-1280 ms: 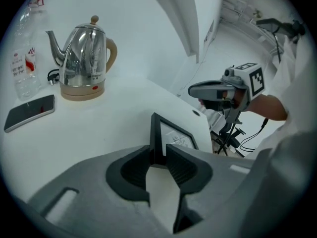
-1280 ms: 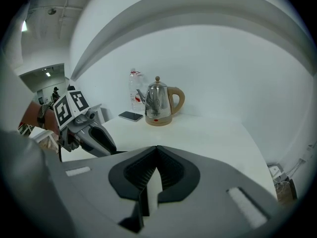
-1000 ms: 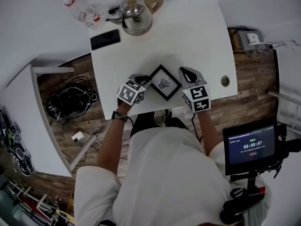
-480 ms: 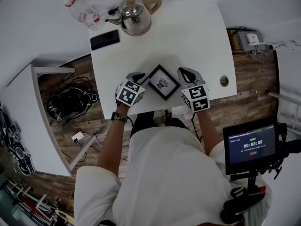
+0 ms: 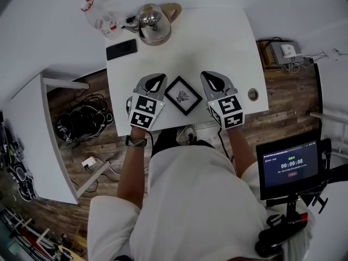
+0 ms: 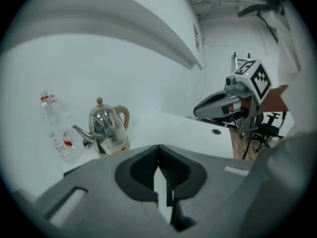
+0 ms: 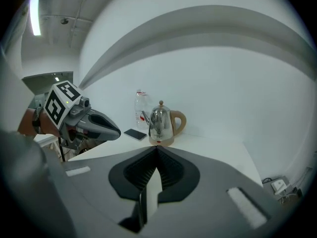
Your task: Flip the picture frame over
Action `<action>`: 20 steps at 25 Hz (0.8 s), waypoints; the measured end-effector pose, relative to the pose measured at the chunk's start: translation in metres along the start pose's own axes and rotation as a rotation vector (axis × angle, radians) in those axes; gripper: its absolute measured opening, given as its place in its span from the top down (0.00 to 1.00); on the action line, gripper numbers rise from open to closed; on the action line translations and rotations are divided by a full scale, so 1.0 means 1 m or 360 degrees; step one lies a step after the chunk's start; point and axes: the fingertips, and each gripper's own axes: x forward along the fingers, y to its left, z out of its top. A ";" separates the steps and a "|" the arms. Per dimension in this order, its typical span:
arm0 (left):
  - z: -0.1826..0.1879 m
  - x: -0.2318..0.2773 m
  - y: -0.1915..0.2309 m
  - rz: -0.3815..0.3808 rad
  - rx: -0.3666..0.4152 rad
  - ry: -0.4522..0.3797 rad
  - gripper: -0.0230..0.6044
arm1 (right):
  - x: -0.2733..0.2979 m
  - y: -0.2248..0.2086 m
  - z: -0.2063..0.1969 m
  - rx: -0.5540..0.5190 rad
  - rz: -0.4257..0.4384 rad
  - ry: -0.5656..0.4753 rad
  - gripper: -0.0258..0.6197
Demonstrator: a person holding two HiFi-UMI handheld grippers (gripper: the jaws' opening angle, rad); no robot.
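White table (image 5: 217, 42) w/ black picture frame (image 5: 184, 95) lying print-up; left gripper (image 5: 156, 78) & right gripper (image 5: 211, 77) flank frame, each side, both jaws together, nothing held.

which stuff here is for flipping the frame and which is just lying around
For the job: frame, left gripper, right gripper.
Lying about: kettle, phone, bottle.

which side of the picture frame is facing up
Face up: the picture frame lies flat on the table, its printed design showing.
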 end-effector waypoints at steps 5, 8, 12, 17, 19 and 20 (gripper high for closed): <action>0.053 -0.037 -0.006 0.0165 0.0075 -0.0173 0.96 | -0.029 -0.002 0.049 -0.0055 0.0029 -0.0160 0.96; 0.077 -0.056 -0.009 0.0256 0.0120 -0.0244 0.96 | -0.046 -0.004 0.073 -0.0109 0.0027 -0.0243 0.96; 0.106 -0.076 -0.012 0.0343 0.0135 -0.0353 0.96 | -0.065 -0.004 0.097 -0.0167 0.0040 -0.0324 0.96; 0.142 -0.107 -0.023 0.0456 0.0175 -0.0475 0.96 | -0.095 0.004 0.127 -0.0219 0.0086 -0.0434 0.96; 0.154 -0.118 -0.025 0.0502 0.0194 -0.0520 0.96 | -0.103 0.008 0.139 -0.0236 0.0106 -0.0472 0.96; 0.159 -0.123 -0.025 0.0520 0.0202 -0.0543 0.96 | -0.105 0.010 0.144 -0.0245 0.0116 -0.0490 0.96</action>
